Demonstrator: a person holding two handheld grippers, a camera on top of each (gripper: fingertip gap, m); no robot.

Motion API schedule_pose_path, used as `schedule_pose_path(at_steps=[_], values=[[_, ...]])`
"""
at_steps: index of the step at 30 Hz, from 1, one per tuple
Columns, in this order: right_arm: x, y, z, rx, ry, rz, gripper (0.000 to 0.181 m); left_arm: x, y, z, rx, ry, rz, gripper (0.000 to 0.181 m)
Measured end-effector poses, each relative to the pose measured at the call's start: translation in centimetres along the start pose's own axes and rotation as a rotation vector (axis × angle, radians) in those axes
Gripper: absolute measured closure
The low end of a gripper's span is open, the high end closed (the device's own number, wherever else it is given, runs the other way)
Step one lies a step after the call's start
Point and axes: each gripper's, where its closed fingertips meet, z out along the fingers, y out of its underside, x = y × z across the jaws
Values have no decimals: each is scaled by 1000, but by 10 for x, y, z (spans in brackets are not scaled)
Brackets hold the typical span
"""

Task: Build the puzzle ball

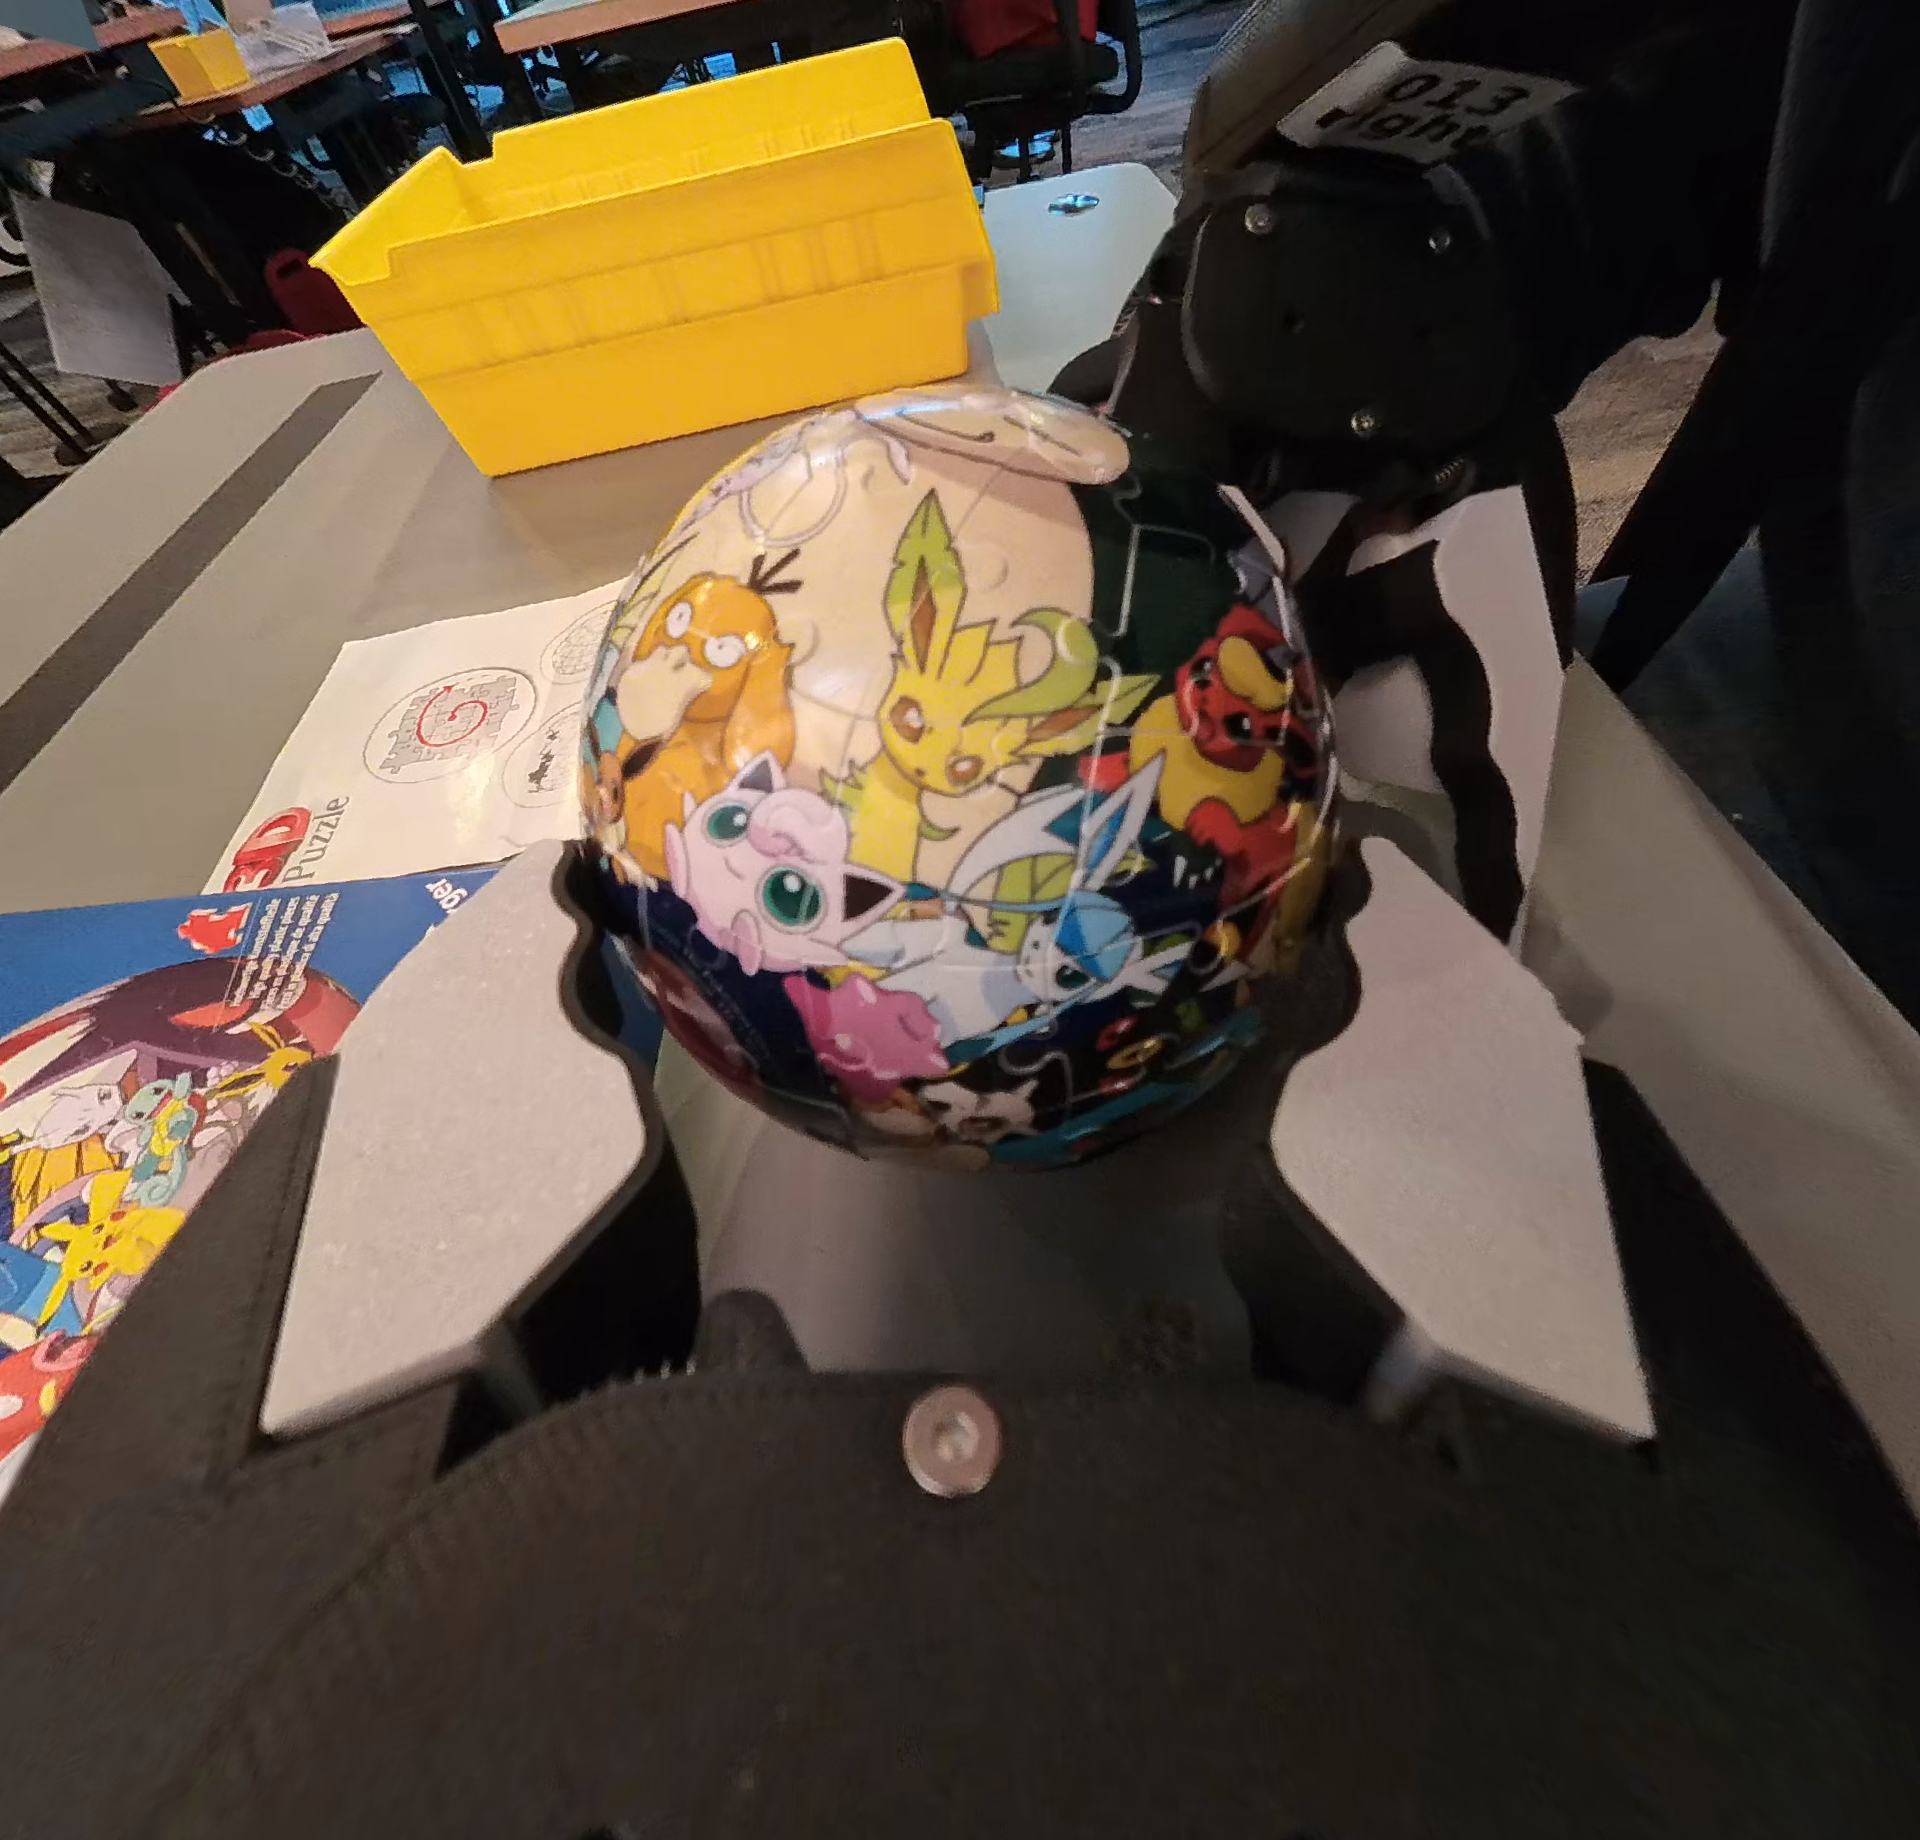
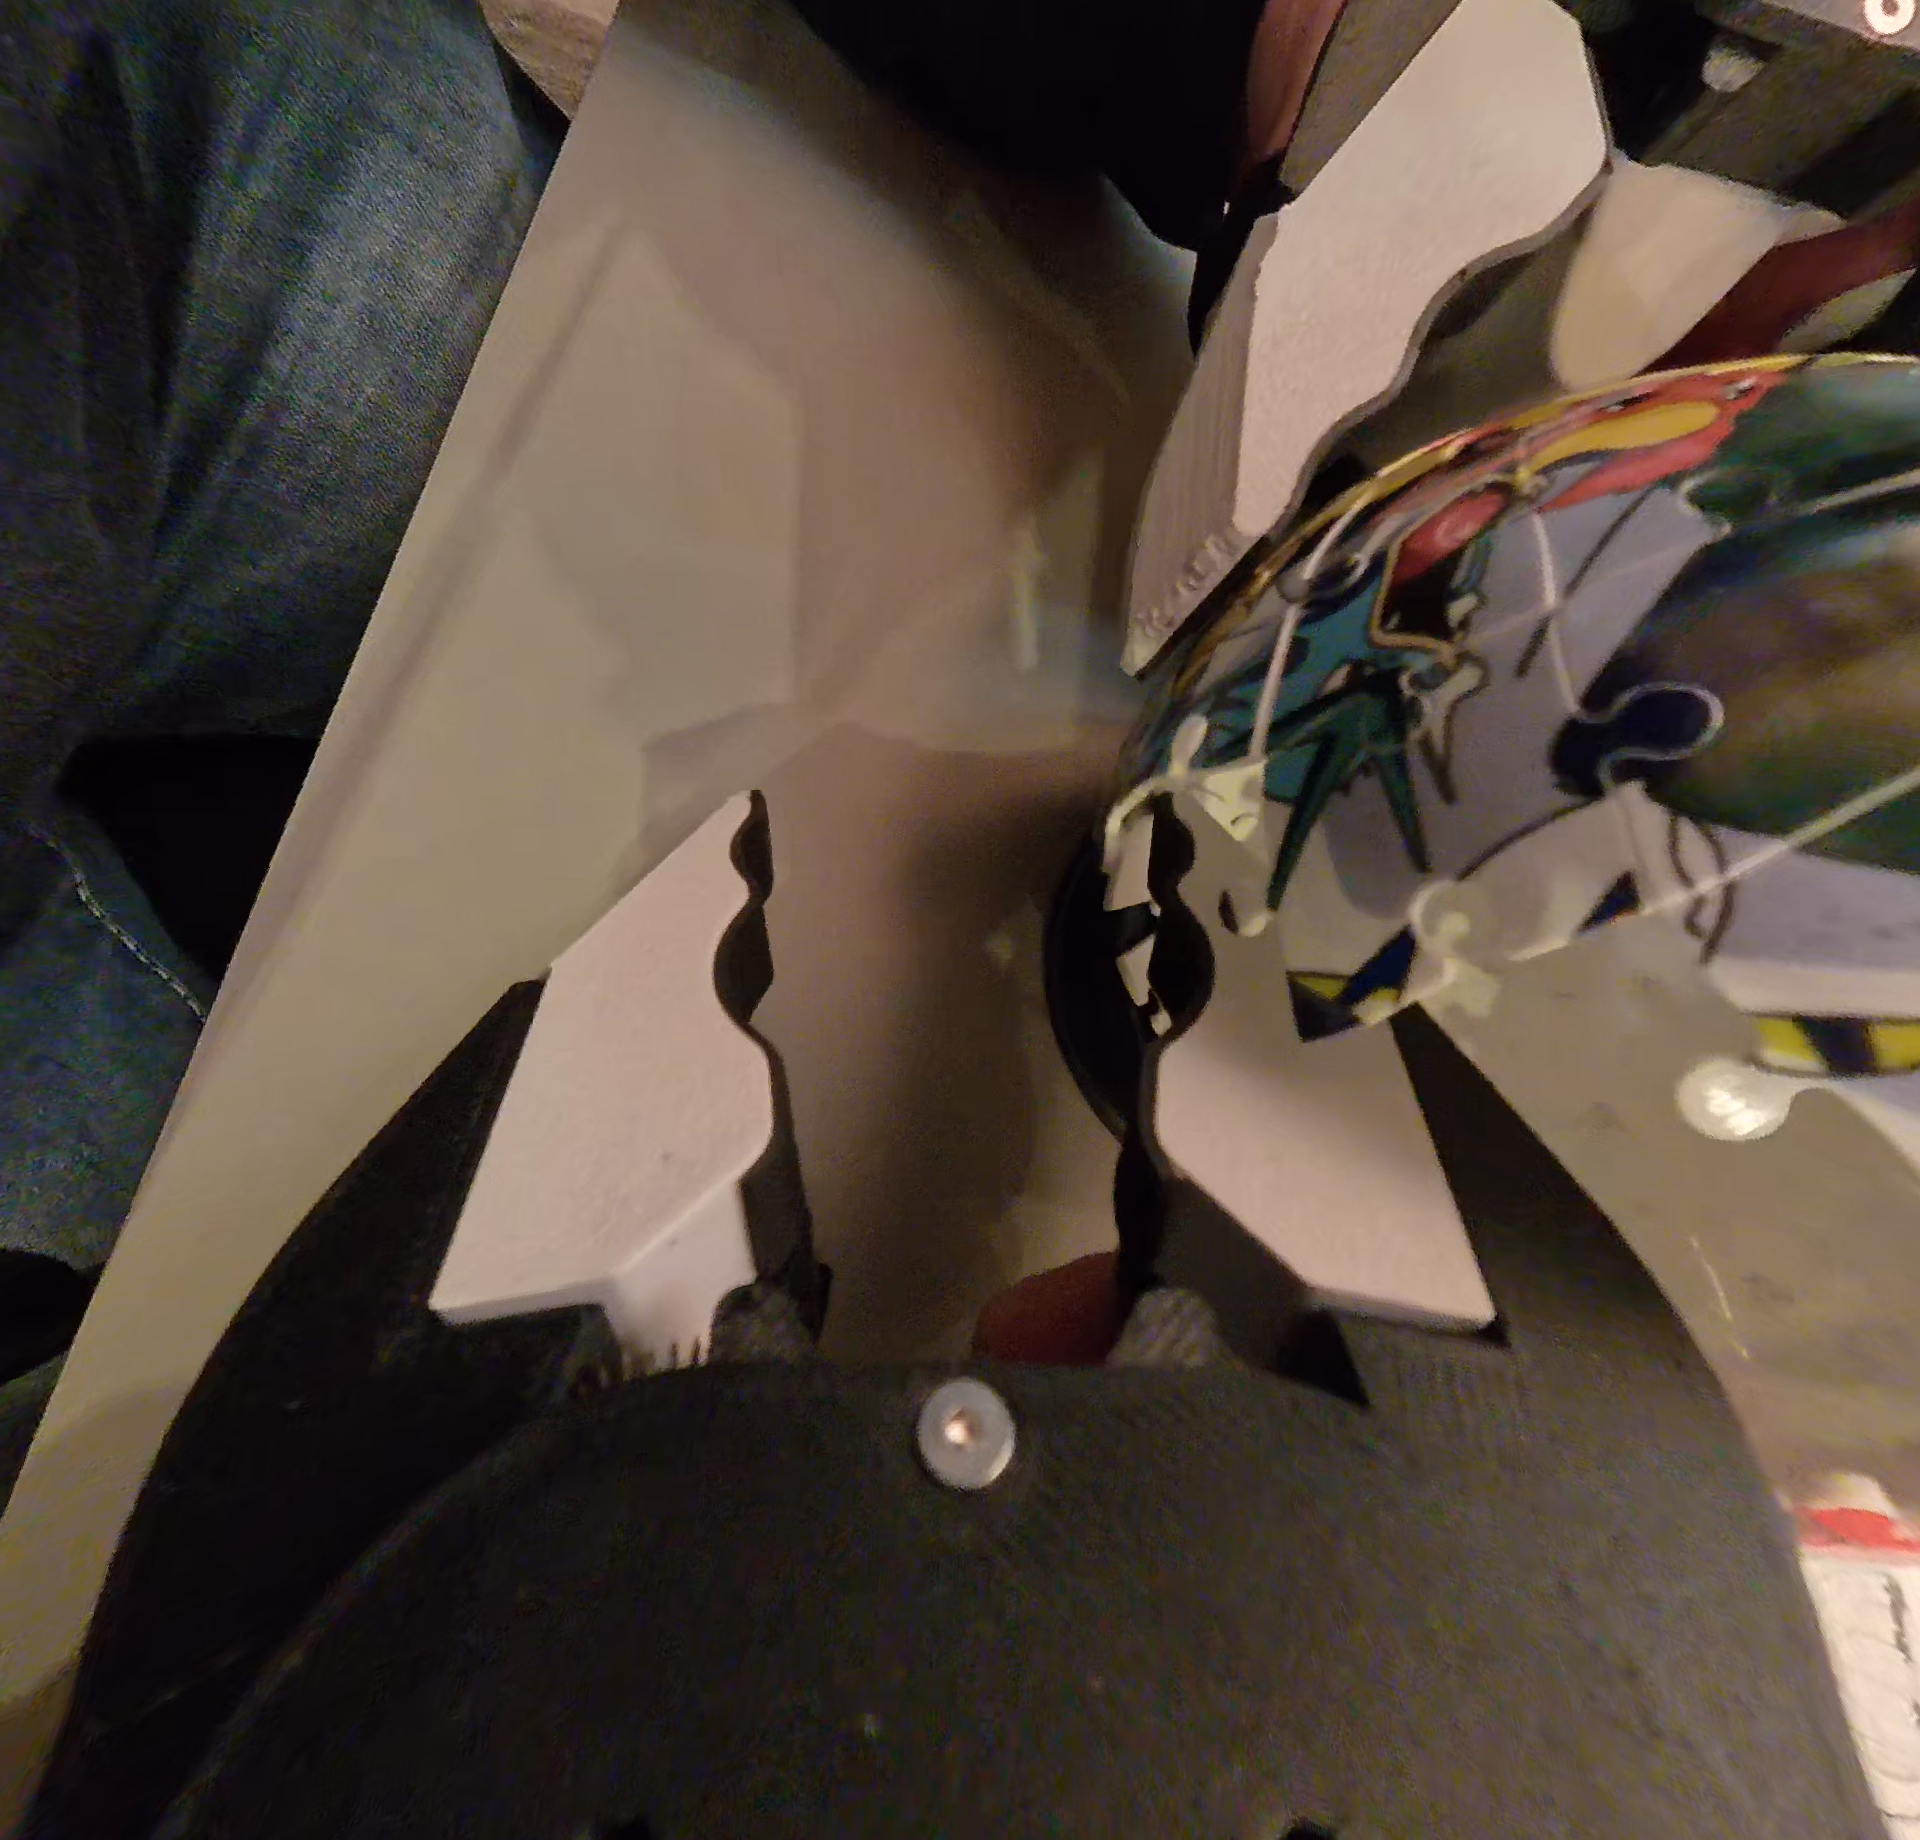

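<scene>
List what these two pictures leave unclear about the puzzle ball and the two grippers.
- Puzzle ball, far side: hidden by its own curve in the left wrist view; cut off at the right edge in the right wrist view.
- Right gripper: whether it touches the ball is unclear; blurred, and the ball overlaps one finger.
- Yellow bin: contents hidden by its walls.

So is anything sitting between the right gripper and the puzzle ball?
Nothing visible. The right gripper is open right beside the puzzle ball, one fingertip against its surface, while the left gripper clamps it from both sides.
</scene>
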Motion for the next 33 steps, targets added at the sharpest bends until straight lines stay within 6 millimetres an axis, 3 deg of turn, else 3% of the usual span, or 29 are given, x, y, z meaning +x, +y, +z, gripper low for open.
schedule_pose_path(at_steps=[16, 24, 33], values=[[2, 7, -5, -27, 19, 25, 114, -2, 1, 1, -7, 15, -5, 53], [4, 7, -44, 57, 67, 110, 122, -2, 1, 2, -21, 9, 13, 53], [3, 27, -64, 87, 122, 203, 132, -2, 1, 2, -40, 19, 25, 53]])
